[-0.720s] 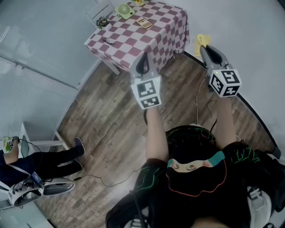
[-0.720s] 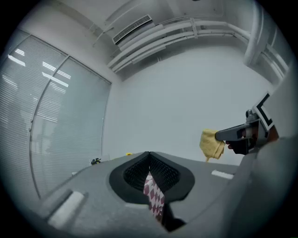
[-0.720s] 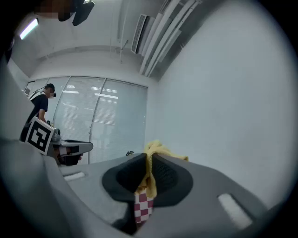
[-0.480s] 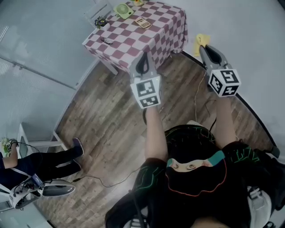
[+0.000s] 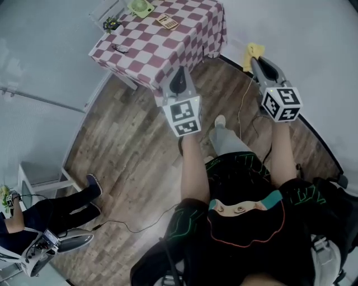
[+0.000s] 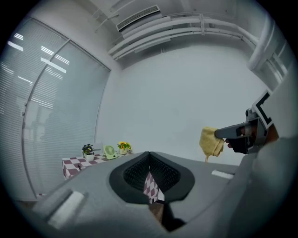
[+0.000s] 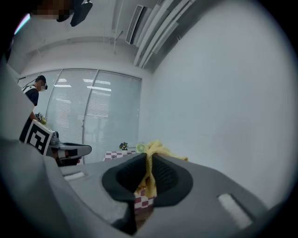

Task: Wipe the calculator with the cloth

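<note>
The calculator (image 5: 166,22) lies on a table with a red-and-white checked cover (image 5: 156,50), far ahead at the top of the head view. My left gripper (image 5: 180,71) hovers over the wood floor just short of the table's near corner, and it is shut with nothing in it (image 6: 149,155). To the right my right gripper (image 5: 256,58) is shut on a yellow cloth (image 5: 253,51), which bunches above the jaws (image 7: 151,153). From the left gripper view the cloth (image 6: 212,142) hangs from the right gripper (image 6: 224,134) in mid-air. Both grippers are well away from the calculator.
On the table stand a green fan (image 5: 141,7), a small potted plant (image 5: 112,24) and a dark small item (image 5: 119,48). A seated person's legs (image 5: 61,209) show at lower left, by a white stool. A cable (image 5: 241,106) trails over the floor near the curved wall.
The table has slid up and to the left in the head view. A leg and foot now show below the grippers. Both grippers keep their pose, and the cloth stays held.
</note>
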Available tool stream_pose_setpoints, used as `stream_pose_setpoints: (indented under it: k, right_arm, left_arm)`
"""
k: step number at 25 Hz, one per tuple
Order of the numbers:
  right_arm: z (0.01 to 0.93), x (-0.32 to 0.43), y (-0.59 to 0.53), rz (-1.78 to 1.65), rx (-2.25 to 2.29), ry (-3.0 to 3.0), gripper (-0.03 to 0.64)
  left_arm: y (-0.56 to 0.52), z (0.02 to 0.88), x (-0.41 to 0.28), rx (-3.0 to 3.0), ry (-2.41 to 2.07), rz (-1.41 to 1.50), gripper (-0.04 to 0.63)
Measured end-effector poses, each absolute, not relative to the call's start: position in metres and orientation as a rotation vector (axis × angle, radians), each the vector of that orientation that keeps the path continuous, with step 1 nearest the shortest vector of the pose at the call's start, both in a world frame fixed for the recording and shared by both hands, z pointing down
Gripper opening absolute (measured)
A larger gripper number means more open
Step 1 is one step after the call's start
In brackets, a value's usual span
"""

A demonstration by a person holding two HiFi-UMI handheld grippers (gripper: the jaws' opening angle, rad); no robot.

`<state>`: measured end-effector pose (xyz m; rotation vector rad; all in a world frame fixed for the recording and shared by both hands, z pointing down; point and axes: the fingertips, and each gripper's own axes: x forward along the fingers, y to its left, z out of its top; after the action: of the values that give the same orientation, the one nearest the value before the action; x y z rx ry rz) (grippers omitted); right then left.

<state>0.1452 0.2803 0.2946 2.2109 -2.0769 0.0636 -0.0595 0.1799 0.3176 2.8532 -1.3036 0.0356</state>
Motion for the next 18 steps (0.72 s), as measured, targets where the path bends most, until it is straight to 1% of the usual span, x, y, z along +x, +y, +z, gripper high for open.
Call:
stream_pose_setpoints:
  k: [3, 6, 12, 18]
  right_arm:
    - [0.302, 0.158, 0.264, 0.095, 2.220, -2.069, 0.040]
    - [0.312, 0.159, 0.238, 0.122, 2.194, -2.095, 0.040]
    - [0.327, 0.161, 0.164, 0.160, 2.109, -2.157, 0.040]
    - [0.339, 0.184, 0.090, 0.215, 2.083, -2.167, 0.040]
  left_arm:
    - [0.168, 0.327, -0.047, 2.847, -1.282, 0.059, 0.009]
    - [0.148, 0.336, -0.049, 2.820, -1.315, 0.086, 0.009]
    - [0.088, 0.359, -0.053, 2.730, -1.402, 0.137, 0.010]
    - [0.031, 0.377, -0.034, 2.676, -1.412, 0.191, 0.010]
